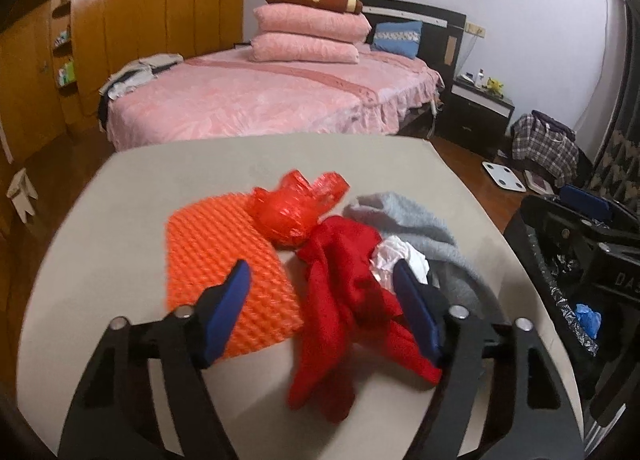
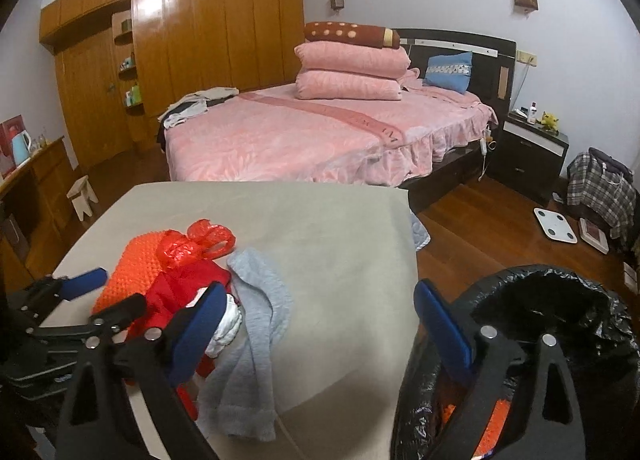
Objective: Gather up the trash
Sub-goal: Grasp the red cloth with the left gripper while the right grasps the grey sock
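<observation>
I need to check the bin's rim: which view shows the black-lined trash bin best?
The right wrist view: the trash bin shows its open mouth and liner beside the table. The left wrist view catches only part of it at the right edge.

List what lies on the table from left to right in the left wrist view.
orange foam mat → crumpled red plastic bag → red cloth → white wrapper → grey towel
</observation>
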The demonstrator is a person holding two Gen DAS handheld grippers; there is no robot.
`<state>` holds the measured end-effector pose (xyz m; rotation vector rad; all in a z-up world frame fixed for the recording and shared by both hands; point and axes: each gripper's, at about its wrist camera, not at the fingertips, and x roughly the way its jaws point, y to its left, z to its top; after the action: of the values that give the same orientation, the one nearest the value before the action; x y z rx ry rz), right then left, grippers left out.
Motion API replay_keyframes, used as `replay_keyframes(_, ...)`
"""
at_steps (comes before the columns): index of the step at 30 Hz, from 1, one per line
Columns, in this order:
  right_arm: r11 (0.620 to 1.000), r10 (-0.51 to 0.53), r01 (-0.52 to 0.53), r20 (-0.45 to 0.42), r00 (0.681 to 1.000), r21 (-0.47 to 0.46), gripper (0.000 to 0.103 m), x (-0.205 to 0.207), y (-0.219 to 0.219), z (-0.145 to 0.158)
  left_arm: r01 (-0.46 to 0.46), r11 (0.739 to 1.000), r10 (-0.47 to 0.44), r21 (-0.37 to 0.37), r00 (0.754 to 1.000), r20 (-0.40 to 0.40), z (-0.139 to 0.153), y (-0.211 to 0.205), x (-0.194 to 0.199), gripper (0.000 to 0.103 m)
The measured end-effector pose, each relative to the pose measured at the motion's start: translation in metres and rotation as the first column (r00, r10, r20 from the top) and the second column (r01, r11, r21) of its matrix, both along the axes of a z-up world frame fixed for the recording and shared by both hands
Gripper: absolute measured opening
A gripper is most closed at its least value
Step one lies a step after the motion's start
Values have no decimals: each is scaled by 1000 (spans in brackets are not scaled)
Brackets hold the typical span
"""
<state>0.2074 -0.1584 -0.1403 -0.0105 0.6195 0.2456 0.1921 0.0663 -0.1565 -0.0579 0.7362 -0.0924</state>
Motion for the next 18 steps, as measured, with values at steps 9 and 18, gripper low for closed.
replay_keyframes(9,1000,14,-14,-28,999,-8,88,10,4,-11,77,994,-81,-84,996,-47,-20,-5,13,13)
replay_keyframes(18,999,48,-48,-44,998,-1,84,12,21,-19,0,996,2,-94,1000,21,6,21,-6,11)
